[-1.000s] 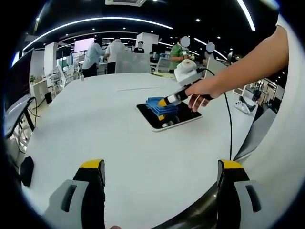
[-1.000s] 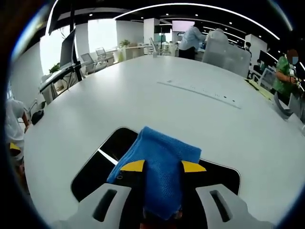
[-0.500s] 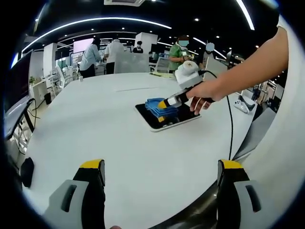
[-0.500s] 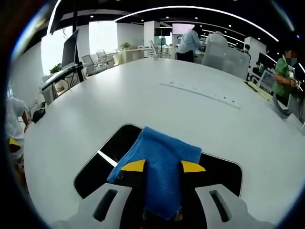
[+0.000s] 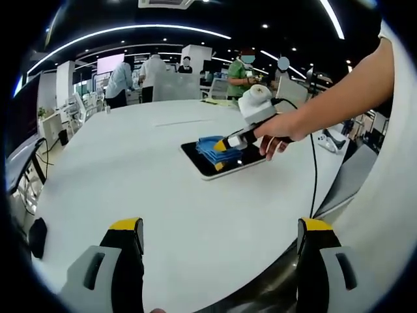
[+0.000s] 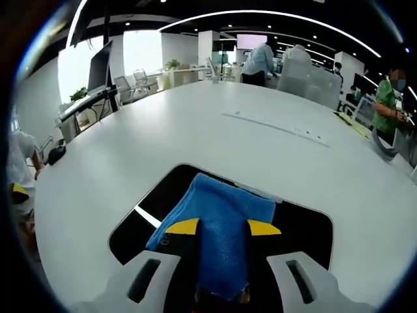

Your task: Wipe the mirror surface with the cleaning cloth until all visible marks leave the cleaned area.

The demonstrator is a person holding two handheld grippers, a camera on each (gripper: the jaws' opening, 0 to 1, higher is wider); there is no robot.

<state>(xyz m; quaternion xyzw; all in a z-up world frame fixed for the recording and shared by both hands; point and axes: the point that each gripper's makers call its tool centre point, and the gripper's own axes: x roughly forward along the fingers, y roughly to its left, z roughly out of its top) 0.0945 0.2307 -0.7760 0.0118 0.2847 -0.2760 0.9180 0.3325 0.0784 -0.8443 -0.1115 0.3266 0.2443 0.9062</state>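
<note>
The white counter (image 5: 130, 176) is broad and curved, with bare surface all around the work; its near edge curves away at the lower right of the left gripper view. The mirror (image 6: 300, 228), a dark flat rectangle, lies on the counter well inside every edge. The blue cleaning cloth (image 6: 221, 222) rests on the mirror, short of its far edge. The right hand-held gripper (image 6: 223, 227) is clamped on the cleaning cloth, a person's hand (image 5: 277, 130) holding it. The left hand-held gripper (image 5: 221, 235) hangs above the near counter, jaws wide apart, holding nothing. Compared with a second ago, more dark glass shows beyond and to the left of the cloth in the right gripper view.
</note>
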